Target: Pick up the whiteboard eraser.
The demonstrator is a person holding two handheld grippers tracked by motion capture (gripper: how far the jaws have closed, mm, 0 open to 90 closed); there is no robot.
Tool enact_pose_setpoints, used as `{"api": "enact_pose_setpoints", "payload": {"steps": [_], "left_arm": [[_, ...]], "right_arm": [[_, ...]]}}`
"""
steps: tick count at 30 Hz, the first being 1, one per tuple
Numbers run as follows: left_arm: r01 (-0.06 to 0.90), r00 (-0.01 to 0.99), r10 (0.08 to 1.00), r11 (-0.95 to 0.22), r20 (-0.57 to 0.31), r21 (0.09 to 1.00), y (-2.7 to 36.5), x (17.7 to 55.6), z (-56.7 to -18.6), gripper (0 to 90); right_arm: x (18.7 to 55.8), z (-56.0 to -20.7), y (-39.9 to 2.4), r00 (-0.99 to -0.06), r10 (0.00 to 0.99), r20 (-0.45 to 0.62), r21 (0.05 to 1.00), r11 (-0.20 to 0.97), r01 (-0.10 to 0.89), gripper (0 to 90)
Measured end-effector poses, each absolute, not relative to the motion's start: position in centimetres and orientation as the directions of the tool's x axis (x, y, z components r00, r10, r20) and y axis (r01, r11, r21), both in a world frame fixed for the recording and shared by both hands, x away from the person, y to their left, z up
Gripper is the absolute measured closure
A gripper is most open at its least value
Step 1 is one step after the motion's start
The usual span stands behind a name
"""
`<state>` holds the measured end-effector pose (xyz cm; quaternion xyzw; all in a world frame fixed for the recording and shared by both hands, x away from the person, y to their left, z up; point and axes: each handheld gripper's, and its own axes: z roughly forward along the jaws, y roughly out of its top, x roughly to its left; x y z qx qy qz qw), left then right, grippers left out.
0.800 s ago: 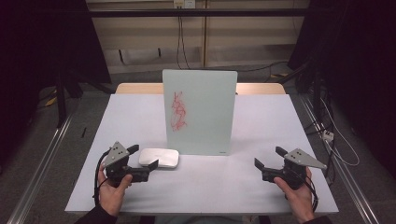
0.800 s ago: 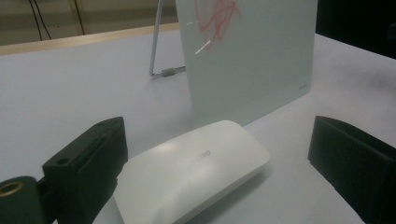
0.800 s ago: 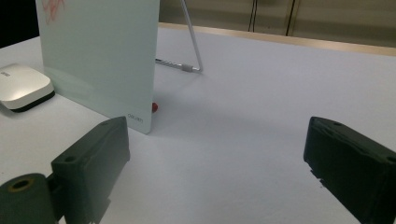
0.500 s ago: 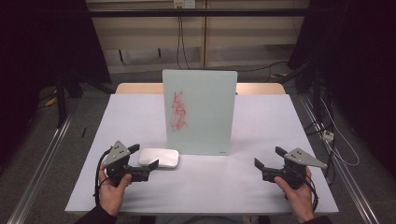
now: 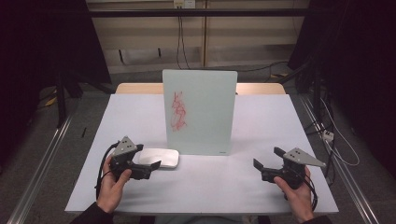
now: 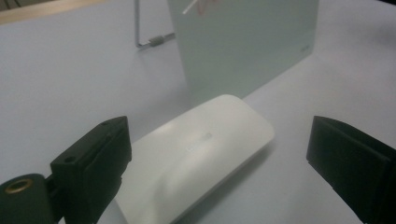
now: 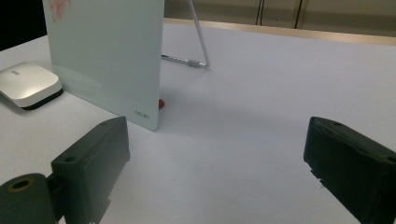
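At lower left of the high view, the left gripper (image 5: 148,168) sits with jaws spread apart around the near end of a flat white eraser (image 5: 159,158), not pressing it. Centre frame, an upright glass whiteboard (image 5: 200,112) bears red scribbles. At lower right, the right gripper (image 5: 267,158) hovers with jaws apart, holding nothing.

My high view looks down over the table (image 5: 140,112); both gripper views sit low — sharing the whiteboard (image 6: 243,42).
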<state>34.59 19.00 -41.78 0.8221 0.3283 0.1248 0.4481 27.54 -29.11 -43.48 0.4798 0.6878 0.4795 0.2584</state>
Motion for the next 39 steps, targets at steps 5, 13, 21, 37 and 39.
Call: {"api": "enact_pose_setpoints", "payload": {"steps": [5, 13, 21, 37, 39], "left_arm": [[0.431, 0.777, 0.623, -0.428, -0.086, 0.794, 19.0, 34.9, -41.8, 7.2], [0.426, 0.827, 0.552, -0.495, -0.104, 0.757, 19.2, 36.5, -40.8, 7.2], [0.381, 0.865, 0.500, -0.620, -0.028, 0.685, 18.8, 38.8, -40.8, 8.5], [0.280, 0.933, 0.359, -0.752, 0.015, 0.596, 16.5, 40.2, -42.4, 10.2], [0.251, 0.945, 0.325, -0.778, 0.027, 0.577, 16.2, 40.2, -42.5, 11.1]], "right_arm": [[27.6, -43.5, -29.1, -0.409, 0.907, 0.103, 0.906, 0.084, 0.415, 7.0], [27.7, -43.6, -29.1, -0.407, 0.907, 0.112, 0.899, 0.082, 0.429, 7.2], [27.7, -43.5, -28.9, -0.414, 0.904, 0.106, 0.903, 0.087, 0.422, 7.3], [27.6, -43.5, -28.8, -0.418, 0.901, 0.113, 0.900, 0.085, 0.428, 7.2], [27.7, -43.6, -28.8, -0.421, 0.900, 0.114, 0.900, 0.086, 0.428, 7.2]]}}
